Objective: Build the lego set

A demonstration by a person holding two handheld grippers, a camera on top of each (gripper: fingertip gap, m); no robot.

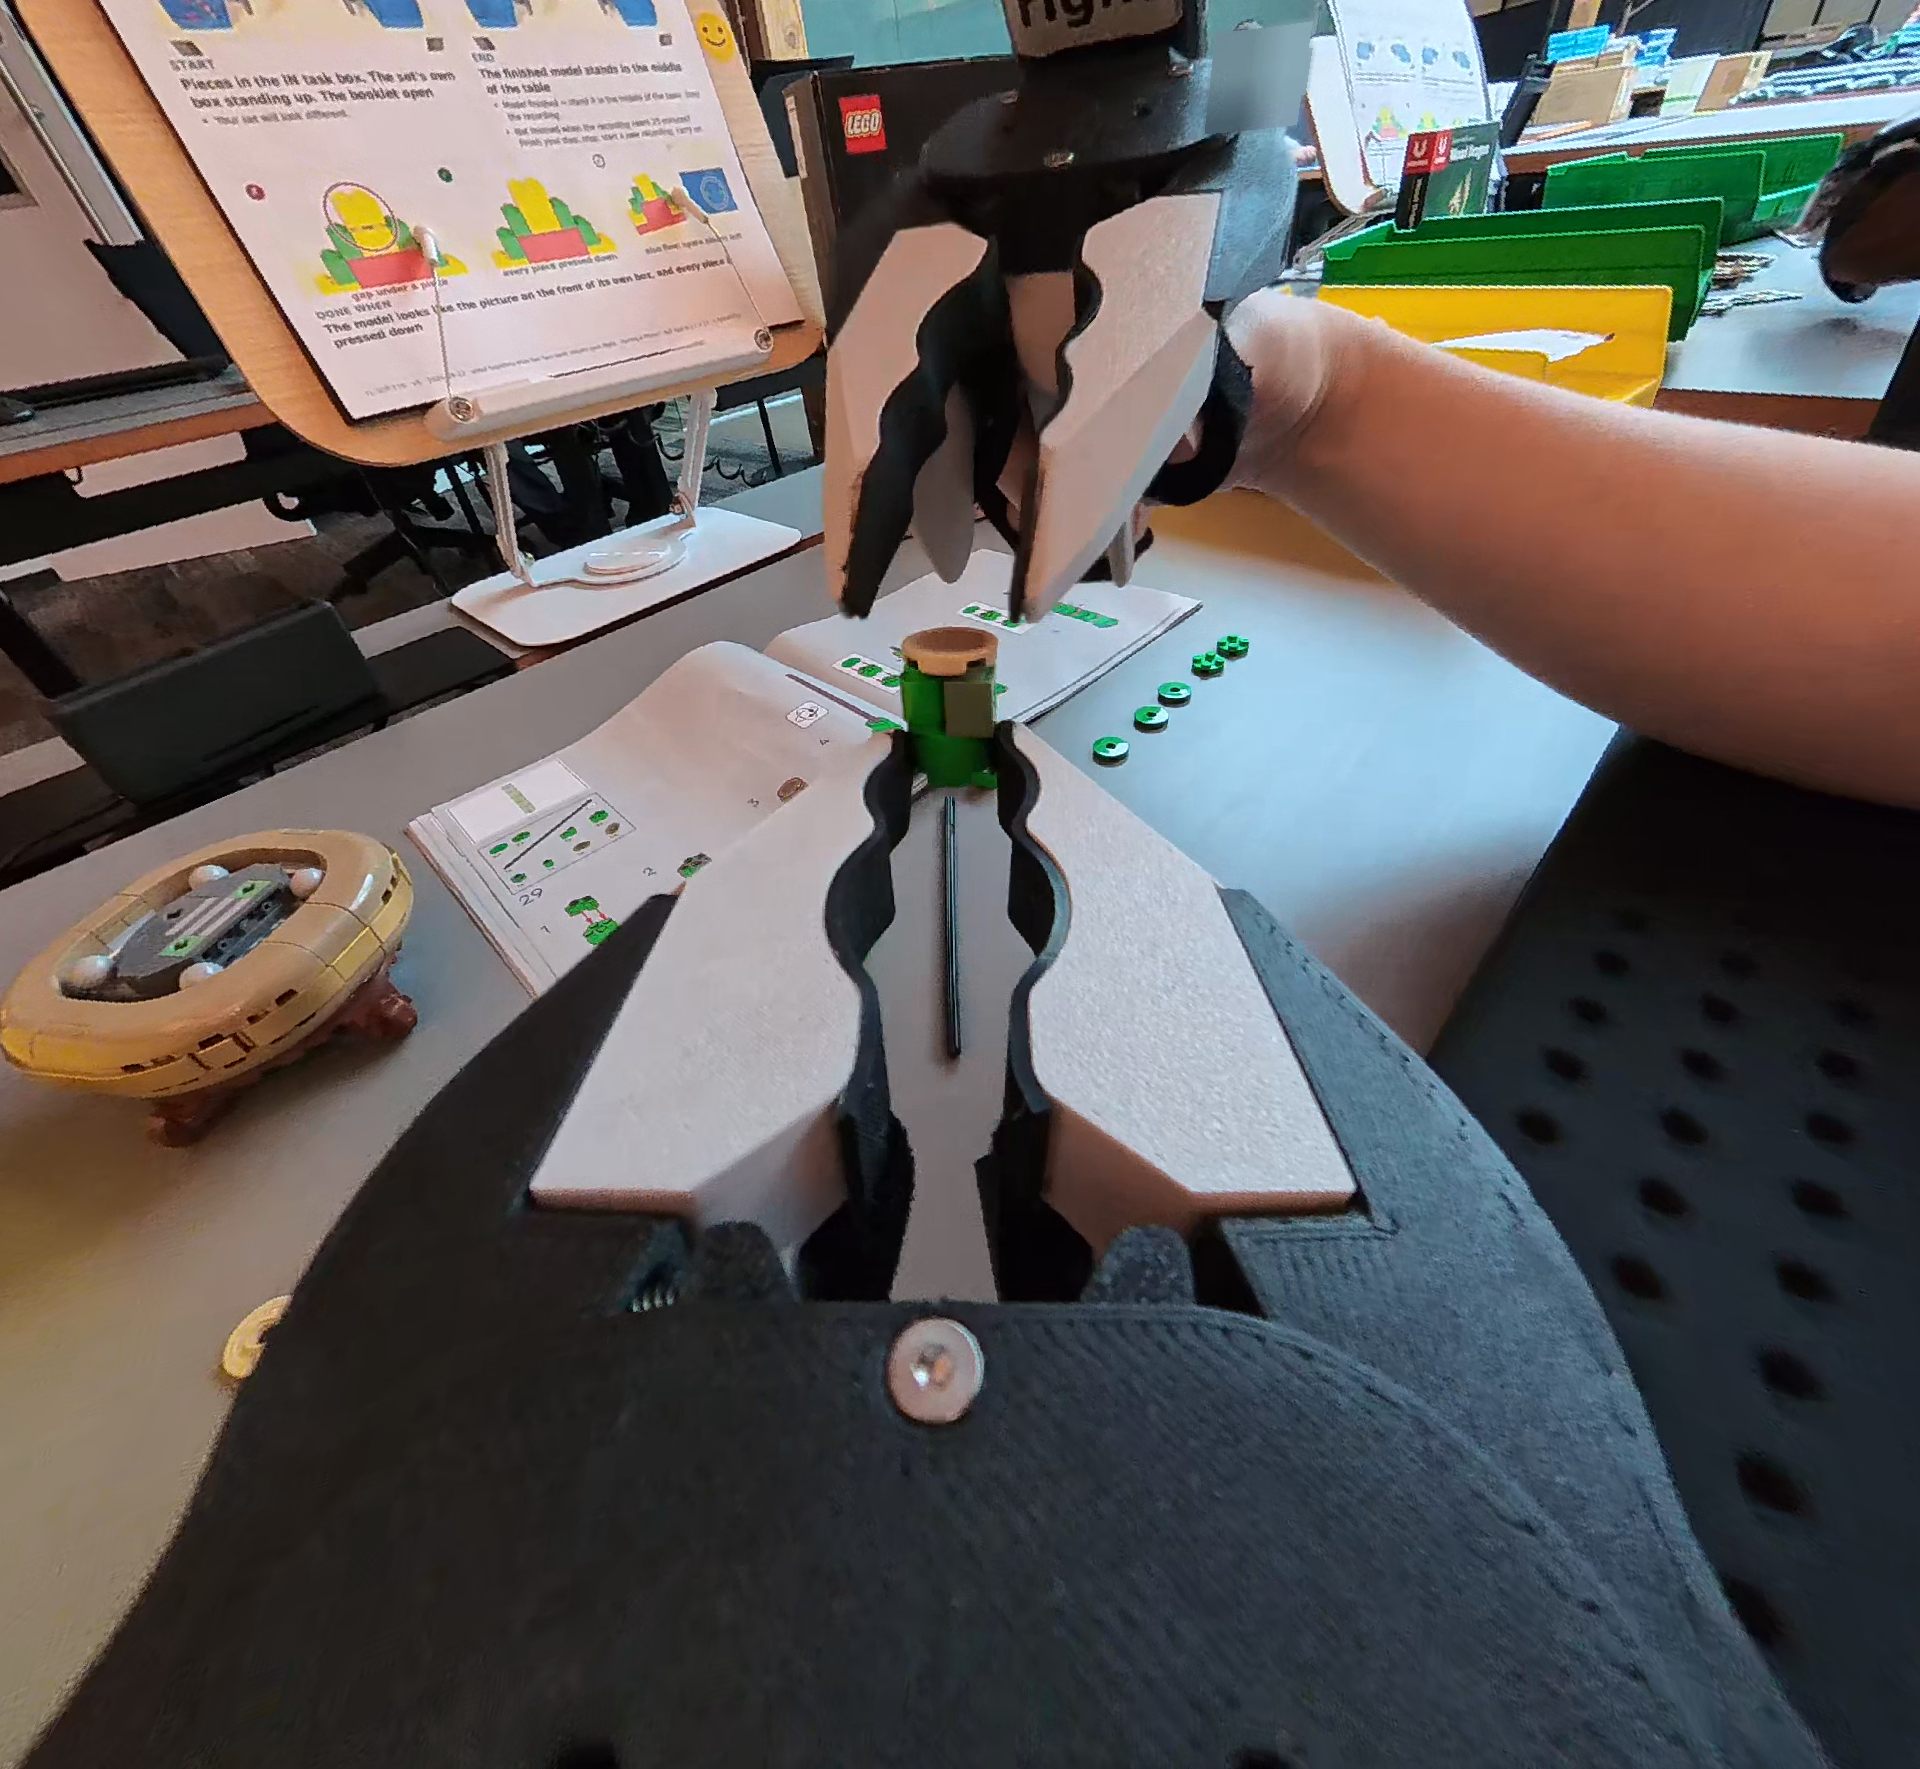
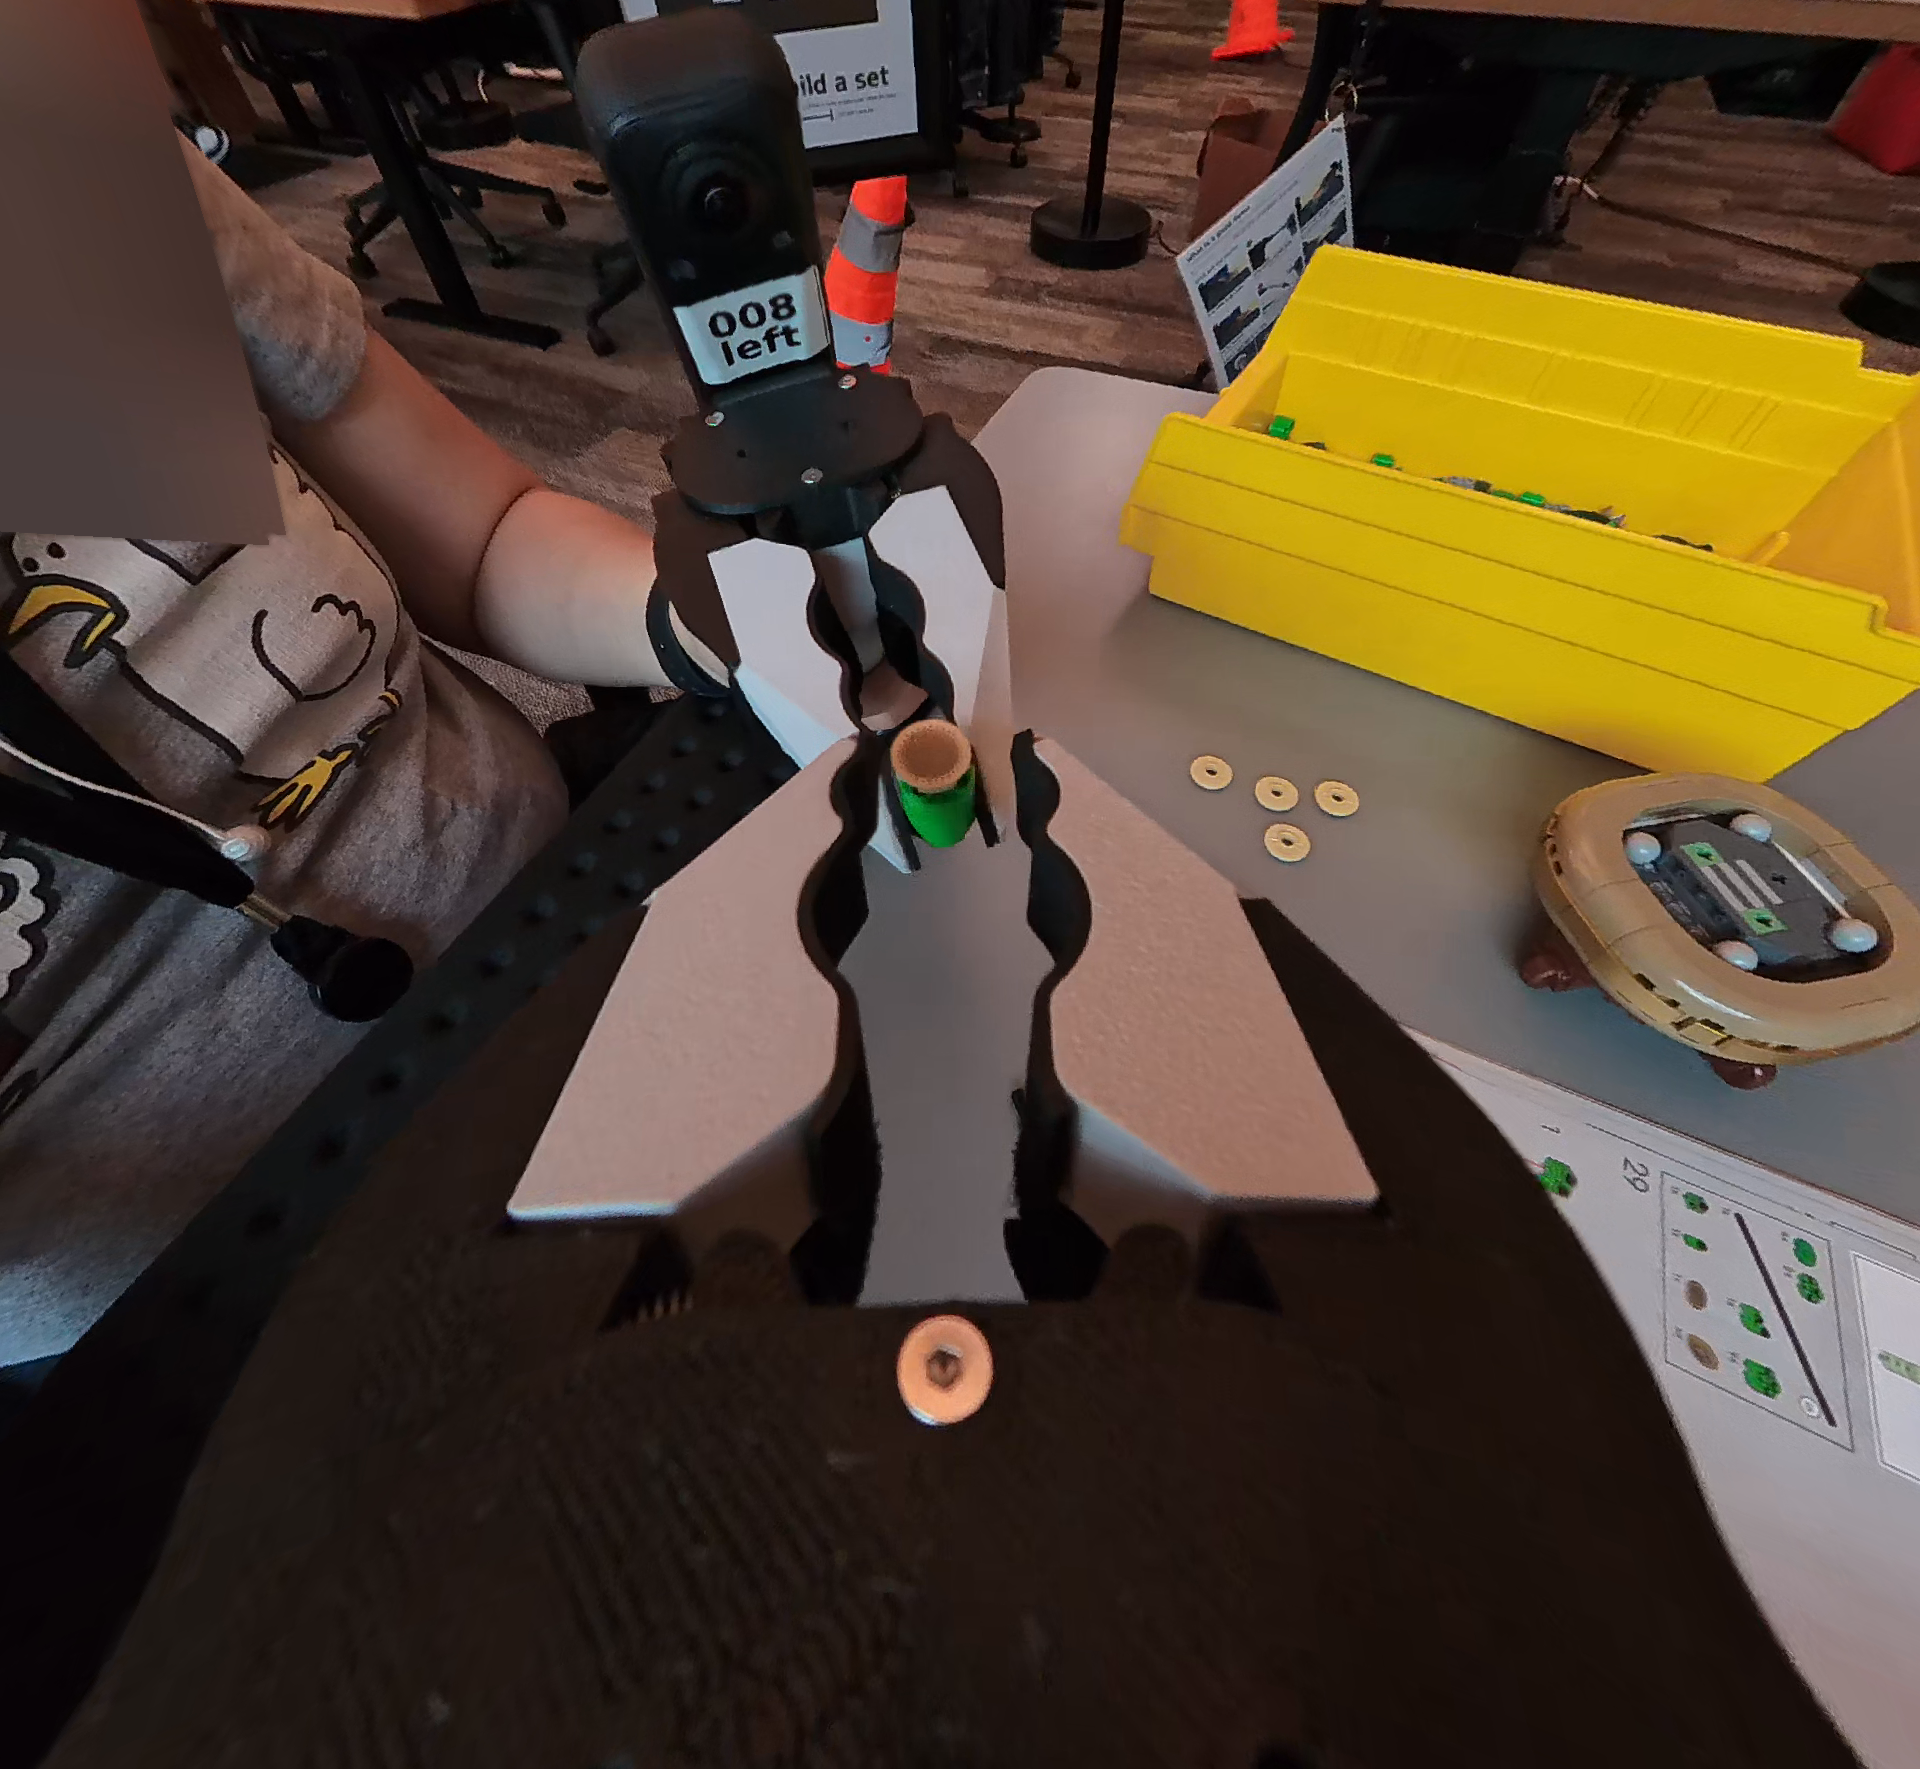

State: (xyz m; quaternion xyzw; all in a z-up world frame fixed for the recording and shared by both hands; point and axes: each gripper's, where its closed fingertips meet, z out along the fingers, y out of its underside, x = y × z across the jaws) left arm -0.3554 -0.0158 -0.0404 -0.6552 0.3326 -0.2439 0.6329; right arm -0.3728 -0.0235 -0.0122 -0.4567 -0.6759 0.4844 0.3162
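My left gripper [image 1: 948,755] is shut on a small green lego stack [image 1: 948,717] with a tan round piece on top and holds it upright above the open booklet [image 1: 665,784]. My right gripper [image 1: 935,613] hangs just above the stack, fingertips pointing down, jaws open and empty. In the right wrist view the stack [image 2: 932,789] sits between my right gripper's open fingertips [image 2: 937,758], apart from both, with the left gripper [image 2: 940,841] holding it from behind. A thin black rod [image 1: 951,930] lies on the table under the left fingers.
A tan round model on brown feet [image 1: 208,961] [image 2: 1735,930] stands on the grey table. Several green round plates [image 1: 1148,717] and tan round plates [image 2: 1276,792] lie loose. A yellow bin [image 2: 1455,576] holds parts. An instruction sheet on a stand [image 1: 468,161] is behind. My left and right fingertips are right by each other.
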